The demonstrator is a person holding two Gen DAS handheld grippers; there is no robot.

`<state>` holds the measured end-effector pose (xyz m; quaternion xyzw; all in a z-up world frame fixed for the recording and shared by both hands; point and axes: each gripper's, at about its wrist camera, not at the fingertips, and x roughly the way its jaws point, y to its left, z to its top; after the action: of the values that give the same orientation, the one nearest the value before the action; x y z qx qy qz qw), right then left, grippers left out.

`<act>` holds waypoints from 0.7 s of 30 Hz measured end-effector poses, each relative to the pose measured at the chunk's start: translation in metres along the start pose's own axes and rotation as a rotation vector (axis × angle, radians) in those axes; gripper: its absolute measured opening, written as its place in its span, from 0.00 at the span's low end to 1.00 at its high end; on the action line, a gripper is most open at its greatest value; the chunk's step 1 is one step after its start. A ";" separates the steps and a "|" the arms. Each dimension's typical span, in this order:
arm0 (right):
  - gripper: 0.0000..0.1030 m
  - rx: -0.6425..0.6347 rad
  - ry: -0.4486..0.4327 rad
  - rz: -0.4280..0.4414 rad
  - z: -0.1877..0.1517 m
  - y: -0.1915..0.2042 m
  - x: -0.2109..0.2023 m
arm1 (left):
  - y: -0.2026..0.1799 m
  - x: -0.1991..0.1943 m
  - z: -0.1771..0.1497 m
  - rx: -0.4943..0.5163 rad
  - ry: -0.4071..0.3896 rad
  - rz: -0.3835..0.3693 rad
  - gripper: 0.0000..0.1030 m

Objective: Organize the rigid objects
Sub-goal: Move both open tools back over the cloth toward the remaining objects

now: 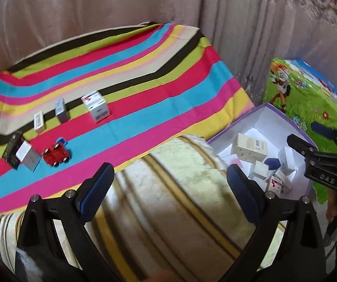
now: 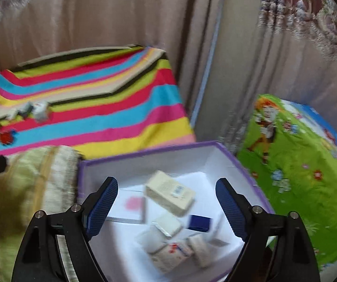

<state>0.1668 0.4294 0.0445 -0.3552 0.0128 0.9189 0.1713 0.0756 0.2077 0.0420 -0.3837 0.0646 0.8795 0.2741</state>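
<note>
Inside, the purple-rimmed box (image 2: pixel 145 162) has smooth white cardboard walls and holds a loose heap of small cartons: a cream carton (image 2: pixel 169 193) uppermost, a dark blue box (image 2: pixel 199 222) beside it, white ones below. The right gripper (image 2: pixel 166 208) hangs over this box, jaws spread wide and empty. Left of the box, the left gripper (image 1: pixel 168 189), jaws likewise apart with nothing between them, sits over a fuzzy cream blanket (image 1: pixel 173 188). Beyond the blanket, a striped cloth (image 1: pixel 145 89) carries 5 upright cartons (image 1: pixel 96 109) and a red toy car (image 1: pixel 56 156).
</note>
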 end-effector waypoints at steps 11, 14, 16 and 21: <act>0.84 -0.024 0.053 0.163 0.005 0.040 0.009 | 0.076 -0.017 -0.021 -0.225 -0.011 0.037 0.94; 0.84 -0.021 0.074 0.220 0.010 0.054 0.011 | 0.099 -0.022 -0.029 -0.285 -0.015 0.064 0.94; 0.84 -0.030 0.085 0.254 0.015 0.067 0.013 | 0.114 -0.026 -0.033 -0.314 -0.021 0.084 0.93; 0.84 -0.081 0.101 0.306 0.027 0.100 0.020 | 0.149 -0.031 -0.041 -0.375 -0.020 0.119 0.87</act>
<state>0.1036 0.3451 0.0418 -0.4014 0.0382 0.9150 0.0138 0.0403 0.0559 0.0208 -0.4149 -0.0806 0.8945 0.1459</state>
